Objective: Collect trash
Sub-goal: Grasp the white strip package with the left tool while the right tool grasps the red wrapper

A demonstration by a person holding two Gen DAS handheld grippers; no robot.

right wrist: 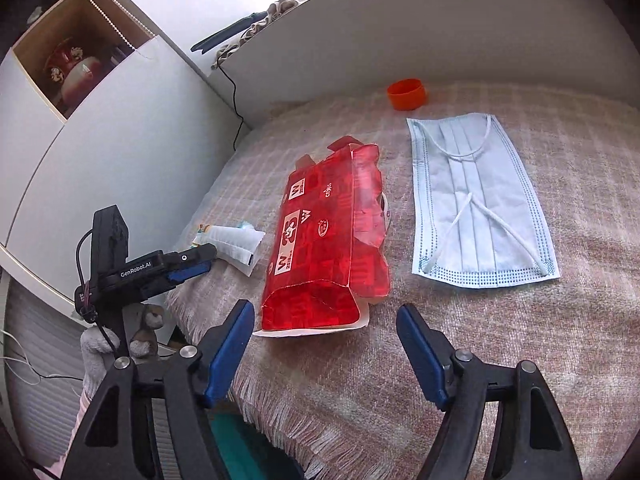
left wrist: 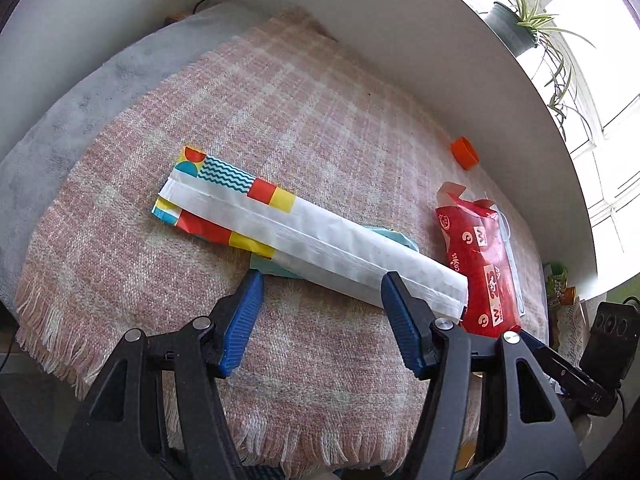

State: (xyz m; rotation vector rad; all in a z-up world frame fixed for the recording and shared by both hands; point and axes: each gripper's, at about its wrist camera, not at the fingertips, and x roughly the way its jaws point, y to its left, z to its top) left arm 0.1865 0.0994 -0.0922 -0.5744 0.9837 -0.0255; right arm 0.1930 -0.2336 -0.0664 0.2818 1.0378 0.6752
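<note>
So far nothing is collected: both my left claw [left wrist: 322, 280] and right claw [right wrist: 325, 312] gape empty while paper wrapper [left wrist: 316, 240], red carton [right wrist: 332, 236], mask [right wrist: 480, 200] and orange cap [right wrist: 406, 94] lie on the blanket [right wrist: 520, 340].

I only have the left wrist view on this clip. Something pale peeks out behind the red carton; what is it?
Observer: A light blue face mask, lying flat on the blanket on the far side of the red carton from the paper bag.
Operator: Where is the right hand-held gripper?
Observer: The right hand-held gripper is open, over the blanket's fringed edge, with the carton's near end just ahead of its fingers.
Operator: Is the carton closed?
Observer: No, its near end gapes open, and I can see no contents in it.
Operator: And the orange cap?
Observer: The orange cap sits alone near the wall, beyond the mask's far edge.
</note>
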